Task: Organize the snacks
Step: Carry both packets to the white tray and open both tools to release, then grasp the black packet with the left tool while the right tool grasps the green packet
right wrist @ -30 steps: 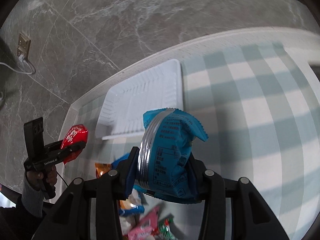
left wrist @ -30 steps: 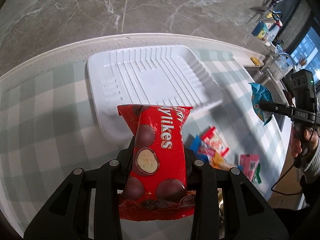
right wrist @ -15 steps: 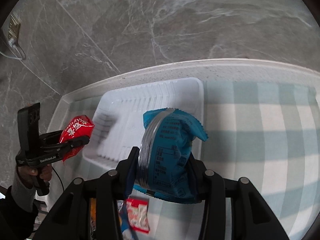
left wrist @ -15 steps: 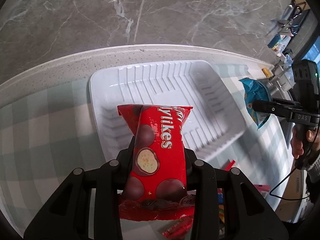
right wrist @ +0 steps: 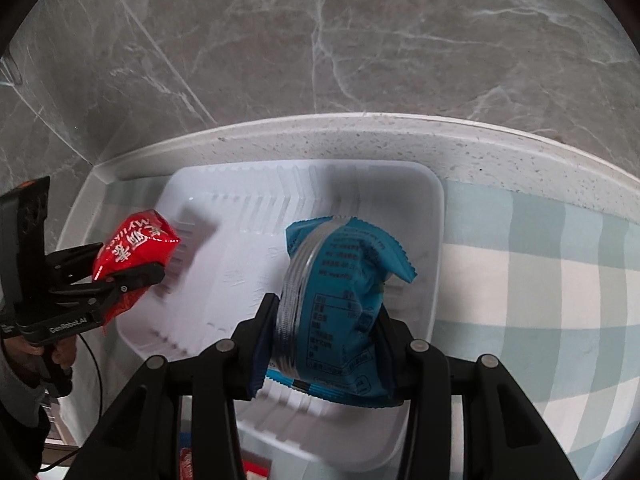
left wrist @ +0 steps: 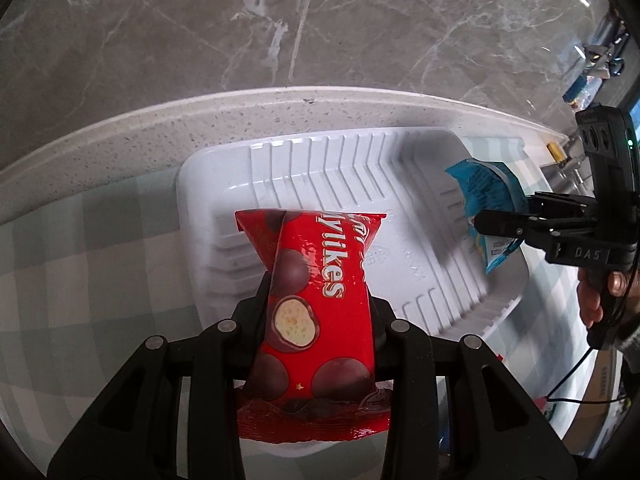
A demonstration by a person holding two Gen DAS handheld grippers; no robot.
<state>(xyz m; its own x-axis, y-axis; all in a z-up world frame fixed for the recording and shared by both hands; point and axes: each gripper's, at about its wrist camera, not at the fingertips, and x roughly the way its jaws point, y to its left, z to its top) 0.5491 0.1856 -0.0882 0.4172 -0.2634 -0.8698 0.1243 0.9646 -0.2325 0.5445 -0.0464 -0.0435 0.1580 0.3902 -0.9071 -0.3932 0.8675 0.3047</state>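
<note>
Red foil fills the middle of the left wrist view: a red Mylikes chocolate-ball packet [left wrist: 316, 320] stands upright, pinched at its lower half by the fingers [left wrist: 256, 312] of the left gripper [left wrist: 318, 316], which are clenched on it. Behind and under it sits a white ribbed plastic tray [left wrist: 352, 168] on a pale green checked tablecloth [left wrist: 80, 264] that covers the table, whose speckled white edge [left wrist: 200, 120] meets a grey marble wall [left wrist: 320, 20]. At the right, the right gripper [left wrist: 486, 222] holds a blue snack packet [left wrist: 486, 188] over the tray's right end, a hand [left wrist: 592, 296] on its handle.

In the right wrist view the blue snack packet [right wrist: 340, 300] is squeezed between the fingers [right wrist: 264, 328] of the right gripper [right wrist: 328, 332], grasped firmly above the tray [right wrist: 240, 248]. At the left the left gripper [right wrist: 132, 272] hangs over the tray's left end with the red packet [right wrist: 132, 244] gripped in it. More small snack wrappers [right wrist: 188, 460] peek out at the bottom edge, too hidden to identify.
</note>
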